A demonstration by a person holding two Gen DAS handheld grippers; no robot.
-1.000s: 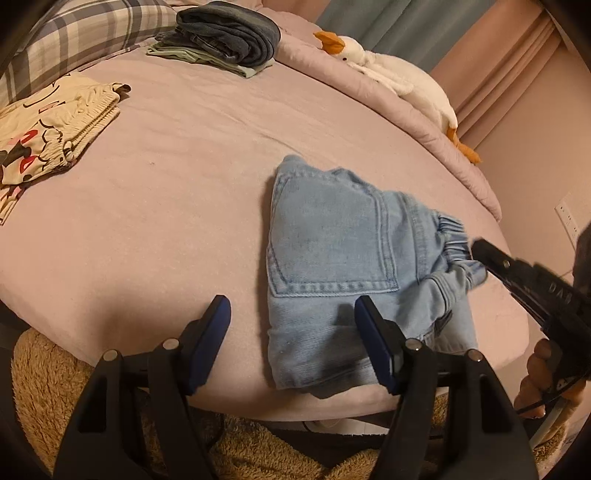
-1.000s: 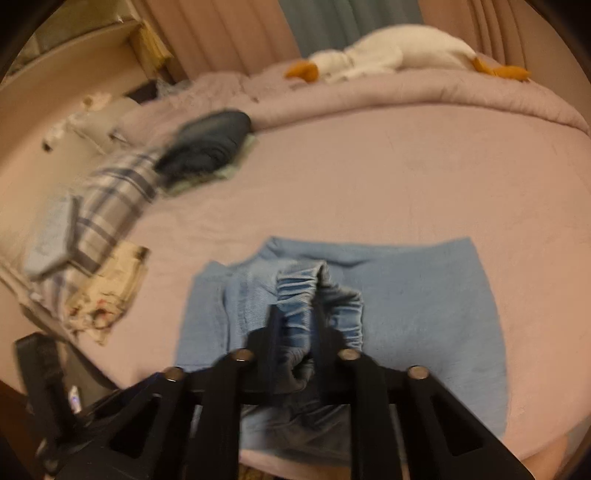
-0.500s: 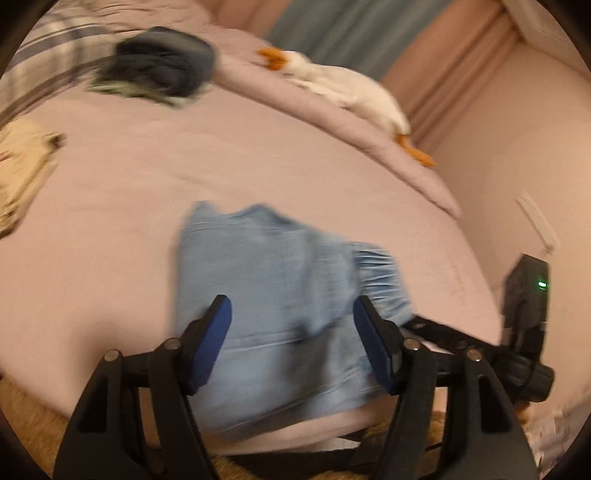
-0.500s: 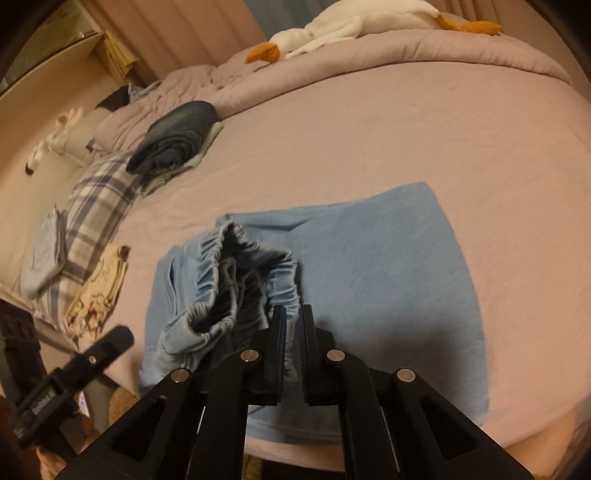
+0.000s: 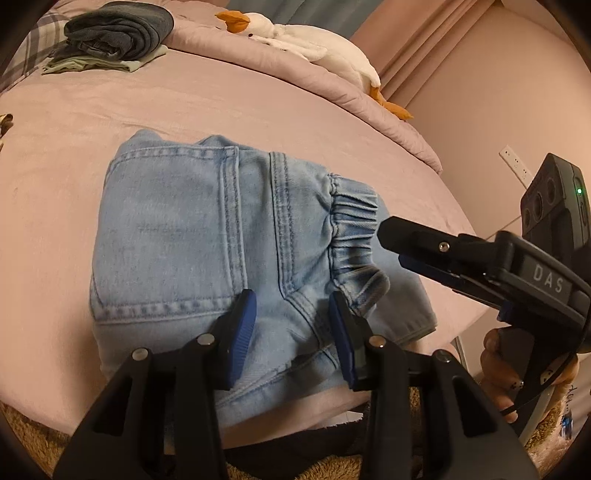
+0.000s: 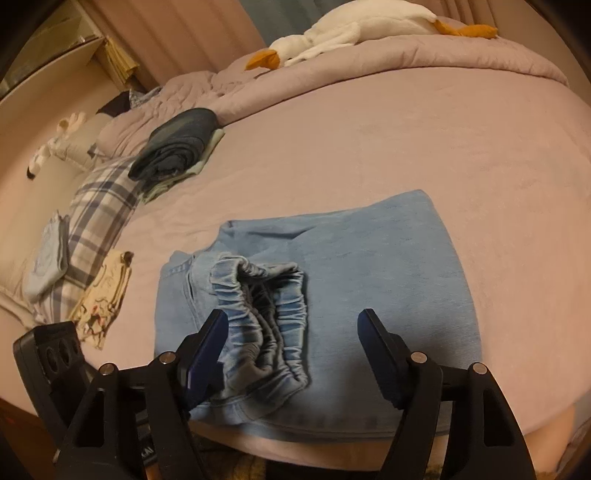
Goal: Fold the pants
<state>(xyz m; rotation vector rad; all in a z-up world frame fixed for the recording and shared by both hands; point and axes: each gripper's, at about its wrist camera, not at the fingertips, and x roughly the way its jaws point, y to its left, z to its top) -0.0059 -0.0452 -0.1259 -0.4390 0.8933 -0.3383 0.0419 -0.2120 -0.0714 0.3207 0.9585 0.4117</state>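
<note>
Light blue denim pants [image 5: 207,236] lie folded on the pink bed, back pocket up, with the elastic waistband [image 6: 266,317] bunched on top of the lower layer [image 6: 388,258]. My left gripper [image 5: 291,325] is open, low over the near edge of the pants, with denim between its blue pads; contact is unclear. My right gripper [image 6: 291,350] is open, its fingers either side of the waistband, not gripping. It also shows in the left wrist view [image 5: 391,229], just right of the waistband.
A stack of folded dark clothes [image 5: 118,33] [image 6: 177,151] sits at the far side of the bed [image 5: 55,206]. A white goose plush [image 5: 314,44] lies on the rolled duvet. A plaid pillow [image 6: 99,214] and a patterned garment [image 6: 103,295] lie left.
My right gripper opened and let go of the waistband, which now rests on the folded pants. My left gripper moved in over the pants' near edge and its fingers stand closer together.
</note>
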